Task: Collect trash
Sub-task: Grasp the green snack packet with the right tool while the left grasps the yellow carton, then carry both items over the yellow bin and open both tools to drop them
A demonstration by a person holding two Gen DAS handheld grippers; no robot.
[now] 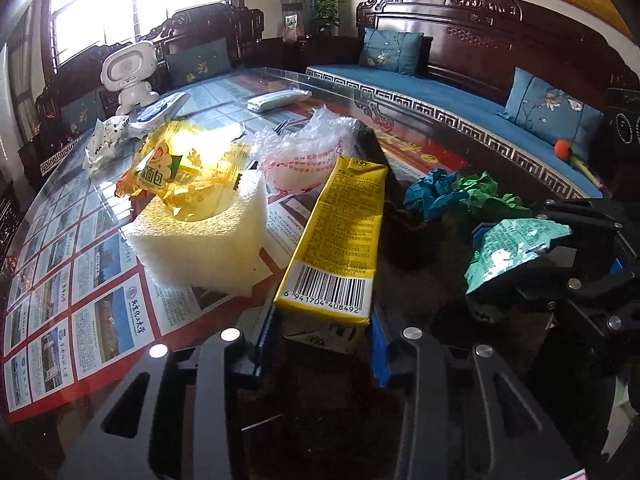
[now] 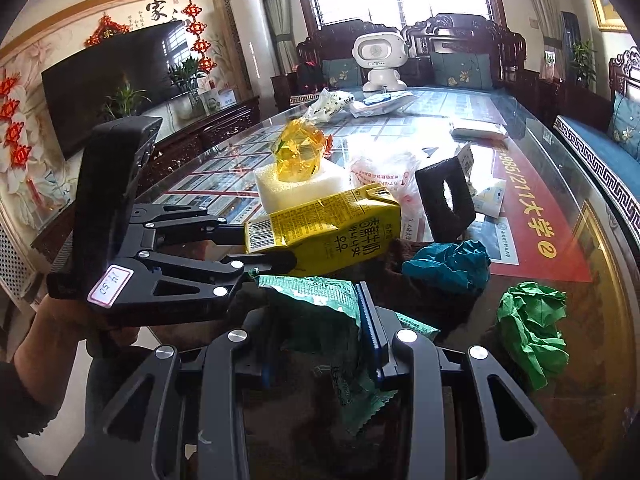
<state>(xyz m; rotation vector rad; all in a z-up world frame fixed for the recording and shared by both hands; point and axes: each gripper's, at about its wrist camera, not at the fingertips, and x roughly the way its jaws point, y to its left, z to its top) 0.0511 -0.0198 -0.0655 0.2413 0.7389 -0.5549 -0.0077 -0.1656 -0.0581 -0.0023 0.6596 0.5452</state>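
Glass-topped table (image 1: 100, 272) litter is mid-collection: a yellow carton (image 1: 340, 240) is clamped by the left gripper (image 1: 320, 344), a green wrapper (image 2: 320, 320) by the right gripper (image 2: 324, 360), and a bin is needed next.

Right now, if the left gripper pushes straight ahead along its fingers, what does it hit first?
Probably the crumpled clear plastic bag. The left gripper is shut on the yellow milk carton, whose far end points at the bag, with the white foam block just left. Depth is unclear.
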